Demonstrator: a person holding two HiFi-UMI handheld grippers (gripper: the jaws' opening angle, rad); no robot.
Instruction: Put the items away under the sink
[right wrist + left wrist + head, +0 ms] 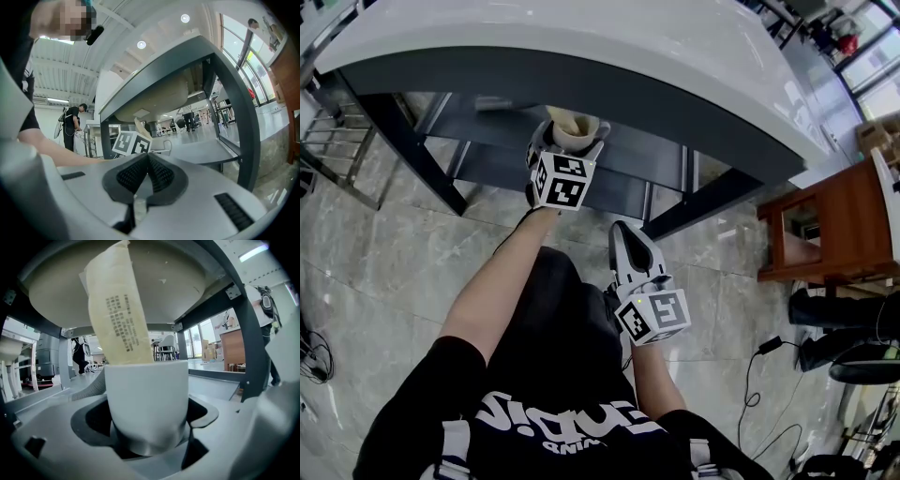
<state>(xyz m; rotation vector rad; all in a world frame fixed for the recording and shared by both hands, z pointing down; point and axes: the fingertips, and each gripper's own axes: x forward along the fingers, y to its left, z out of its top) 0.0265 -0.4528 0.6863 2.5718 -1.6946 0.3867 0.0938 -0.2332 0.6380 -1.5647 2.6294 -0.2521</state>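
White cup [147,399] with a beige printed packet [117,310] standing in it sits clamped between the jaws of the left gripper [569,145], at the head view's upper centre, under the sink basin [178,282] and over the dark shelf [487,164]. The right gripper [147,164], lower centre, has its jaws pressed together with nothing between them.

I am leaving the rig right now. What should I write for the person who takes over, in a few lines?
Left gripper: shut on the white cup, a paper packet standing in it.
Right gripper: shut, empty, away from the shelf.
Done: the cup is under the sink, by the shelf; I cannot tell if it rests there.
Left to do: set it down, release.
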